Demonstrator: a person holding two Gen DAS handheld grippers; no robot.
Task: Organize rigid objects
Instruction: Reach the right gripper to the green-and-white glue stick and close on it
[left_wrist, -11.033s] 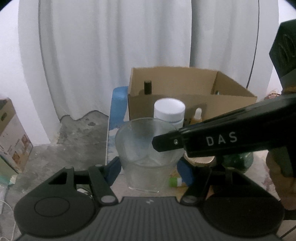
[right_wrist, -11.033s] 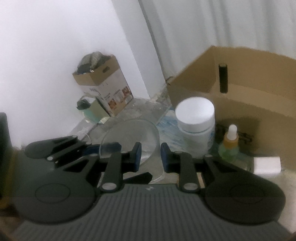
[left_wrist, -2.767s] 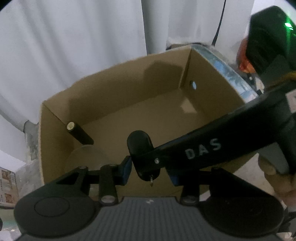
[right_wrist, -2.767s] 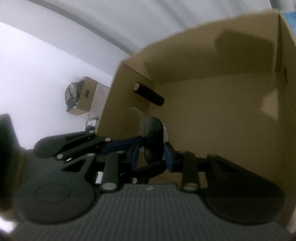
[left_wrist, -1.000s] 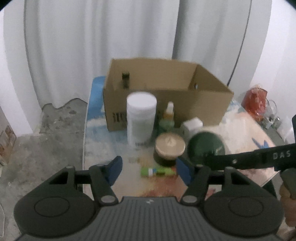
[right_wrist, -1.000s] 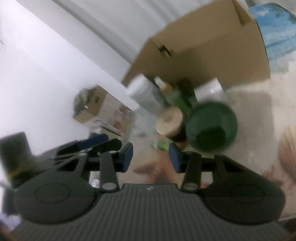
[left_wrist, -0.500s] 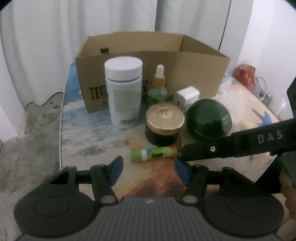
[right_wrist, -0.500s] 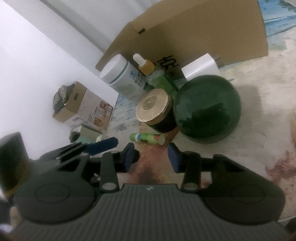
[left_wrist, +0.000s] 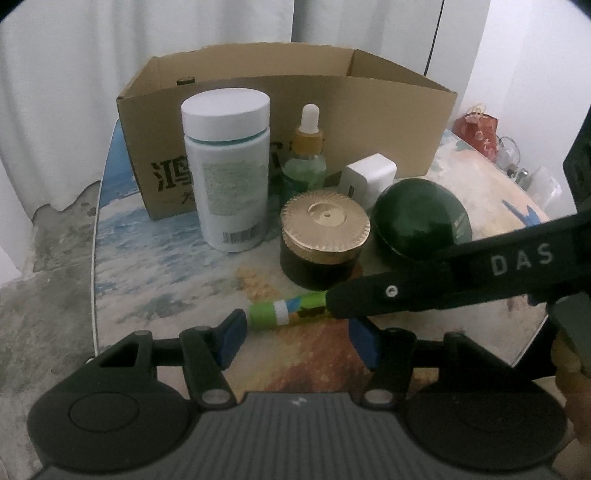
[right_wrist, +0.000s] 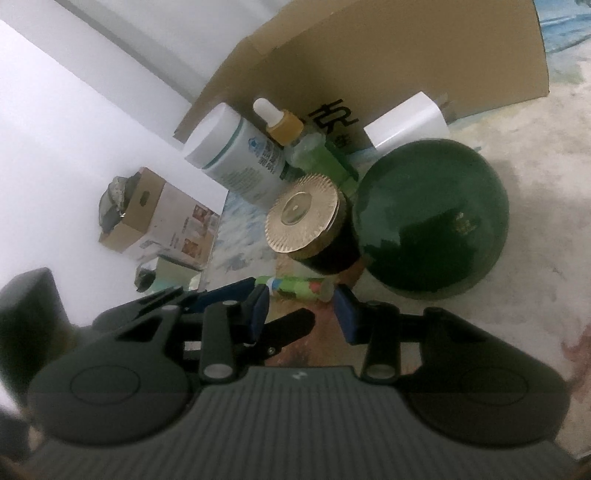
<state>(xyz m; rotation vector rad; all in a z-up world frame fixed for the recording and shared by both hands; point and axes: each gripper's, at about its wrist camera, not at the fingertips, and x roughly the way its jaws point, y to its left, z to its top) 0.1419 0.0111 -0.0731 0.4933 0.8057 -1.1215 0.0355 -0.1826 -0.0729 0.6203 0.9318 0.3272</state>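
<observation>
Step in hand, as I judge it: pick the green stick (left_wrist: 286, 311) lying flat on the bench (left_wrist: 155, 273).

Left gripper (left_wrist: 297, 338): fingers apart, empty; the stick's near end lies just ahead of the left finger (left_wrist: 231, 334).

Right gripper (right_wrist: 301, 310): fingers apart, empty, stick just beyond the tips, in front of the gold-lidded jar (right_wrist: 306, 221).

Advice: one gripper only, straddle the stick across its width, avoid nudging the jar or green dome (right_wrist: 428, 218). Cardboard box (left_wrist: 280, 96) stands behind.
</observation>
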